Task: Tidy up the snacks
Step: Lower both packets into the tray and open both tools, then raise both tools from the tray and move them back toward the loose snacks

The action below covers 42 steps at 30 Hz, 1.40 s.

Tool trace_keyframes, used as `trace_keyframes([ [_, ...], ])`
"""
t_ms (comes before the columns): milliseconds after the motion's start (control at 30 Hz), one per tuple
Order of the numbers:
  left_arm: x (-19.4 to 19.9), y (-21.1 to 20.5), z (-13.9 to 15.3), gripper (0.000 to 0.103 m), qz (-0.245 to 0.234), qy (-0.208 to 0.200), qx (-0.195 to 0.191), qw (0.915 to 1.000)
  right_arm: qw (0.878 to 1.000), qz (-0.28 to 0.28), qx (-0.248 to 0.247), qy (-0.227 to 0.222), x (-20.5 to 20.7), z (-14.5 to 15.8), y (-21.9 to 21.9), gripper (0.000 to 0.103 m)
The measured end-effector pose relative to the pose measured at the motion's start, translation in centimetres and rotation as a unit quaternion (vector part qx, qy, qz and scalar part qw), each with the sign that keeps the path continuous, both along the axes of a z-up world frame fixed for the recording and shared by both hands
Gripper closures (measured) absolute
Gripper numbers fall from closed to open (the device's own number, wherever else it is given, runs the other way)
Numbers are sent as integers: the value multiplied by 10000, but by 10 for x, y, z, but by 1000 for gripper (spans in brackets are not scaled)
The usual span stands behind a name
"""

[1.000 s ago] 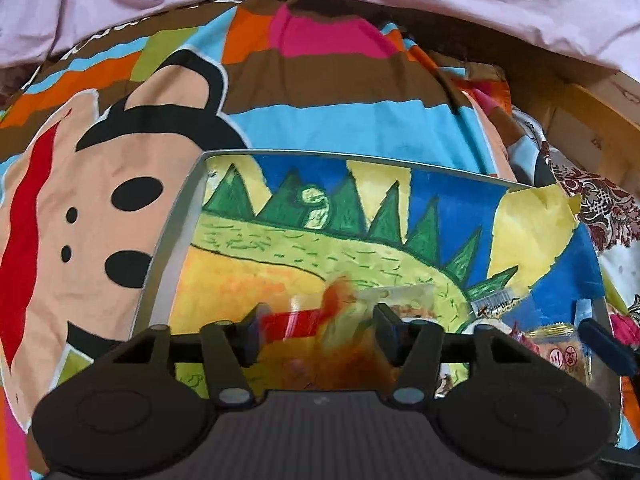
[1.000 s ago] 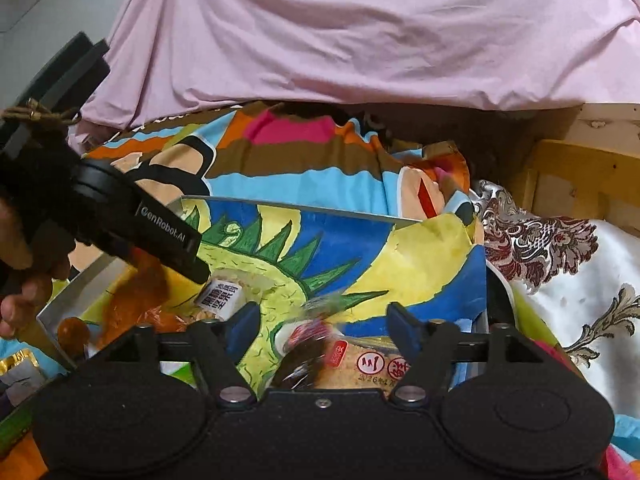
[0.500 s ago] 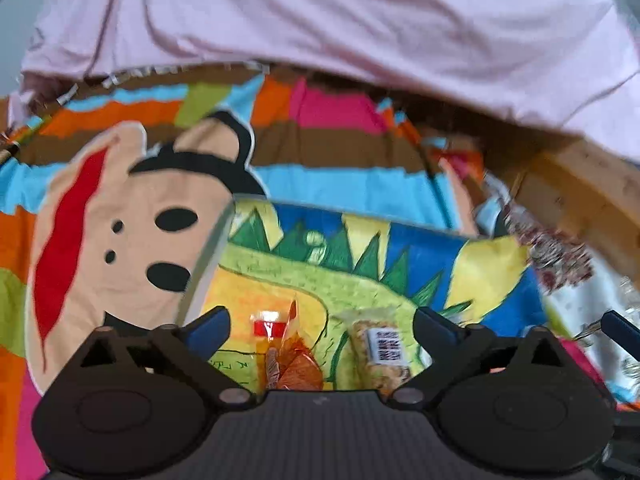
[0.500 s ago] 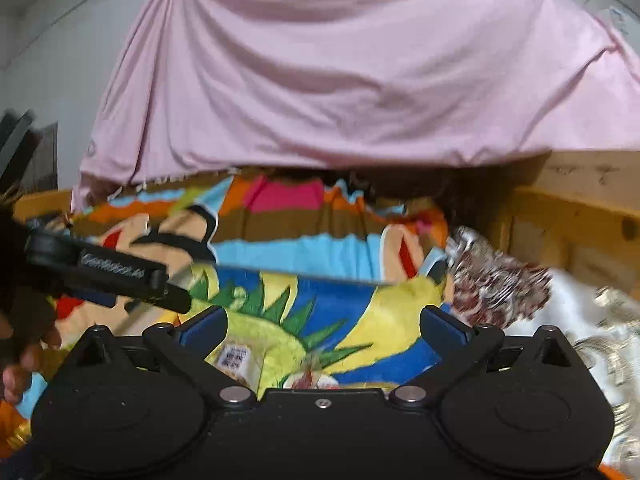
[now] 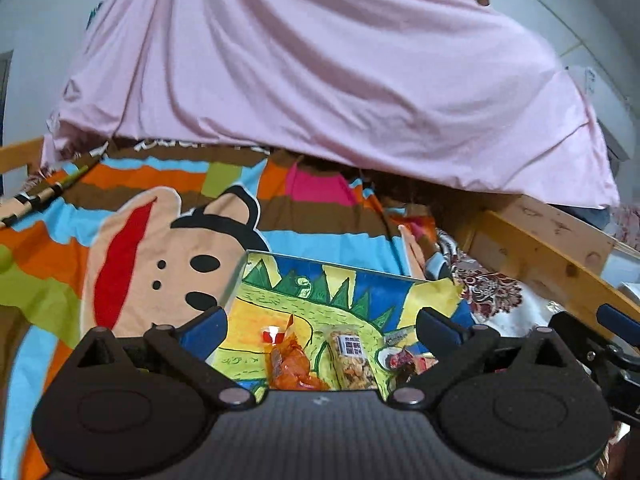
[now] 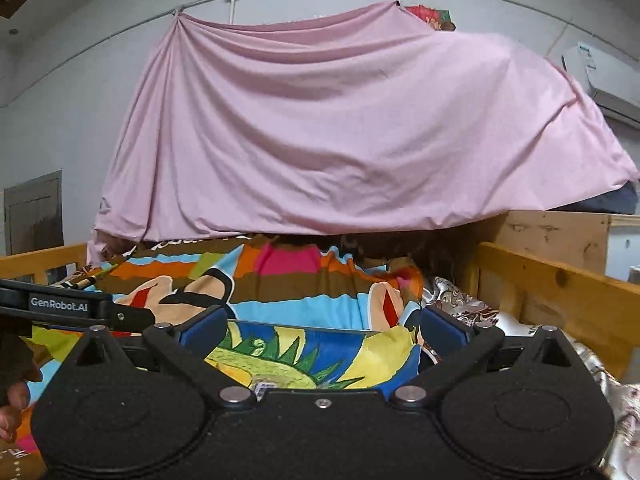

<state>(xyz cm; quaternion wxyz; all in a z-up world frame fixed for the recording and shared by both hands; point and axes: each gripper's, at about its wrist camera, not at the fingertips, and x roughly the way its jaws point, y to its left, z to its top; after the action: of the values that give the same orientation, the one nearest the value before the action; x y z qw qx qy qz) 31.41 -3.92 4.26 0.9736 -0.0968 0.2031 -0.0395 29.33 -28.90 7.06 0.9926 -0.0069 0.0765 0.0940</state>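
Snack packets (image 5: pixel 354 360) lying in the painted tray (image 5: pixel 360 284).
Left gripper (image 5: pixel 320 330) and right gripper (image 6: pixel 322 330) both gape wide, holding nothing.

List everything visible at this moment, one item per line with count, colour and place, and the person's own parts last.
Tray: one, grey rim, lined with a dinosaur drawing, on the blanket.
Orange snack packet: one, on the tray, left.
Nut packet: one, clear with a white label, on the tray, right of the orange one.
Dark snack packet: one, red and dark, further right; partly hidden.
Cartoon blanket: one, multicoloured, under the tray.
Pink sheet: one, draped behind.
Wooden frame: one, pale, right.
Left tool: open, empty.
Right tool: open, empty.
Hand: one, at the left edge of the right wrist view.
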Motion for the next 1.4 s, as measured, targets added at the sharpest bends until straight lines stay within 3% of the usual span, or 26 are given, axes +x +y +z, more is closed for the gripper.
trace_keyframes([
  [333,-74,11,-2,0,-113,-287,154,9994,9997,-59,-223,31,-71,-6,9,1],
  [533,-104,22,-11,0,-169,-349,159,9991,9987,-104,-503,-9,-108,-15,19,1],
  [767,-129,31,-27,0,-303,-270,325,9986,9985,-173,-476,211,-134,-22,25,1],
  [1400,-135,51,-78,0,-470,547,546,9959,9825,-116,-854,1654,-118,-66,48,1],
])
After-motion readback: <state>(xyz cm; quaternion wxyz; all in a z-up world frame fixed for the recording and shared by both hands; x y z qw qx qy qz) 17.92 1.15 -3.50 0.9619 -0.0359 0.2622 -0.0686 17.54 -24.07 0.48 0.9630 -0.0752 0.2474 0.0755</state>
